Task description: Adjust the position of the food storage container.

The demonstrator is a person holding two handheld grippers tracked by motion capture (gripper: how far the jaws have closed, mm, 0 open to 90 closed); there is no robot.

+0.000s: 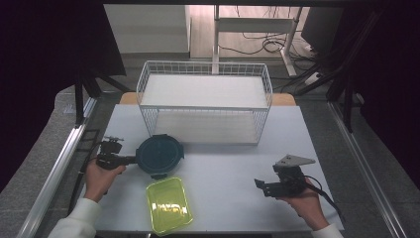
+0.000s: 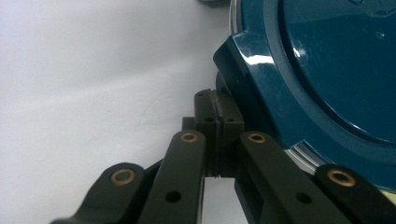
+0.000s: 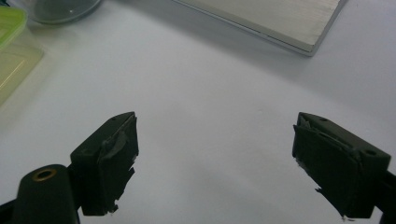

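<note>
A round container with a dark teal lid (image 1: 159,155) sits on the white table (image 1: 237,158) at the left. My left gripper (image 1: 130,159) lies level beside it and points right. In the left gripper view its jaws are pressed together, with their tips (image 2: 216,105) against a corner tab of the teal lid (image 2: 327,70); I see nothing between the pads. A yellow-green rectangular box (image 1: 169,206) lies near the front edge, and its corner (image 3: 11,51) shows in the right gripper view. My right gripper (image 1: 261,187) is at the right and points left. Its jaws (image 3: 215,154) are wide apart over bare table.
A white wire rack with two shelves (image 1: 204,101) stands at the back middle of the table; its lower board (image 3: 280,23) lies ahead of the right gripper. Metal rails run along both table sides. A desk frame and cables stand beyond the table.
</note>
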